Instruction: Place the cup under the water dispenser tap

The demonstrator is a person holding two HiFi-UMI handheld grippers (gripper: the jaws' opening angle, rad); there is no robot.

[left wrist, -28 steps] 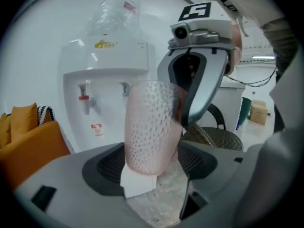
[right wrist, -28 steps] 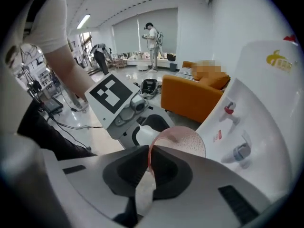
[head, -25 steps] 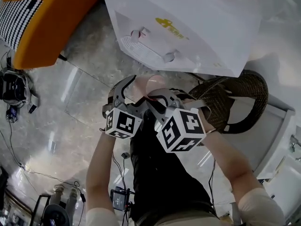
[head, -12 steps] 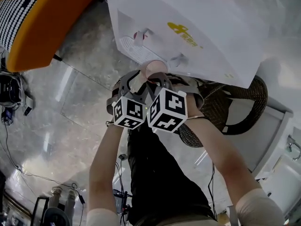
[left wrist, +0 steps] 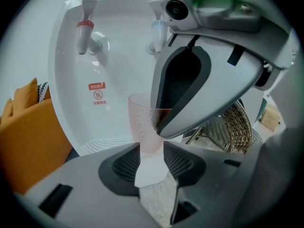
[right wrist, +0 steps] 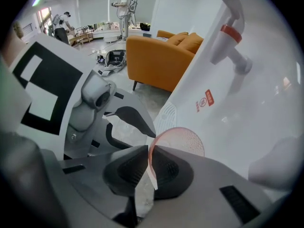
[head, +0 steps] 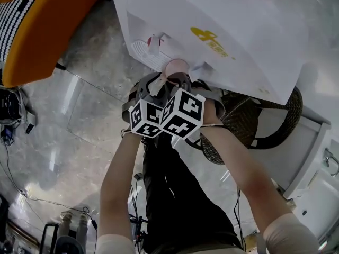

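A pink translucent cup [head: 176,66] hangs in front of the white water dispenser [head: 238,15], above its drip grille [left wrist: 102,144] and lower than the taps. In the left gripper view the red tap [left wrist: 85,30] is up left and the blue tap [left wrist: 159,32] is almost over the cup [left wrist: 145,127]. My right gripper [right wrist: 148,167] is shut on the cup's rim [right wrist: 175,137], pinching the thin wall from above. My left gripper [left wrist: 151,156] has just been closing, and its pads now lie against the cup's lower part. Both marker cubes sit side by side in the head view.
An orange sofa [head: 47,25] stands to the left of the dispenser and a wicker basket [head: 254,126] to its right. Cables and gear [head: 10,107] lie on the marble floor. Far back in the room are people [right wrist: 124,4] and a bag [right wrist: 111,58].
Both grippers have carried the cup up the picture, closer to the dispenser's recess. The left jaws went from wide open to closed round the cup's lower part, and the marker cubes drew together.
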